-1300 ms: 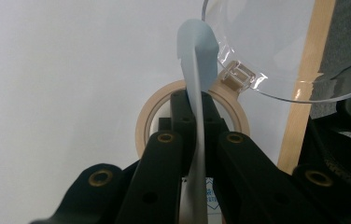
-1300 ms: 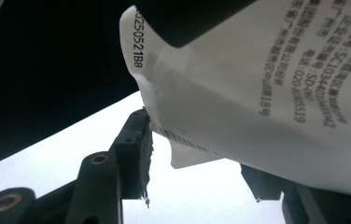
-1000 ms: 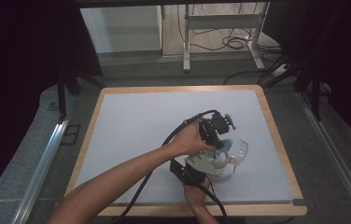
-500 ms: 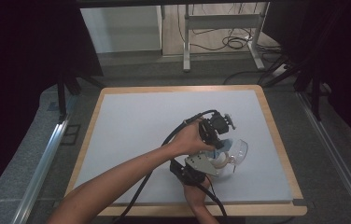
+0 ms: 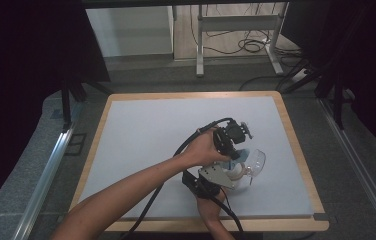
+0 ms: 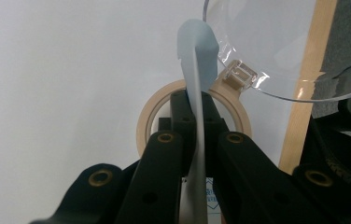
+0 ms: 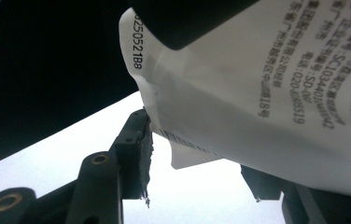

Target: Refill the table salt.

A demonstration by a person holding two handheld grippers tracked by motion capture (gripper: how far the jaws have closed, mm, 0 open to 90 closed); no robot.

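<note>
Nothing has visibly moved. Left tool (image 6: 197,126) stays clenched on a pale blue strip (image 6: 196,60) above a tape roll (image 6: 145,121), beside a clear bowl (image 5: 255,162) at the table's (image 5: 141,135) right. Right tool (image 7: 197,184) grips a printed packet (image 7: 267,88).

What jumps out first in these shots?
Both grippers are bunched together right of centre on the pale table, beside a clear plastic bowl. The left gripper is clamped on a thin light-blue packet, held edge-on above a ring of masking tape. In the right gripper view, a white printed packet hangs close over the right gripper.
</note>
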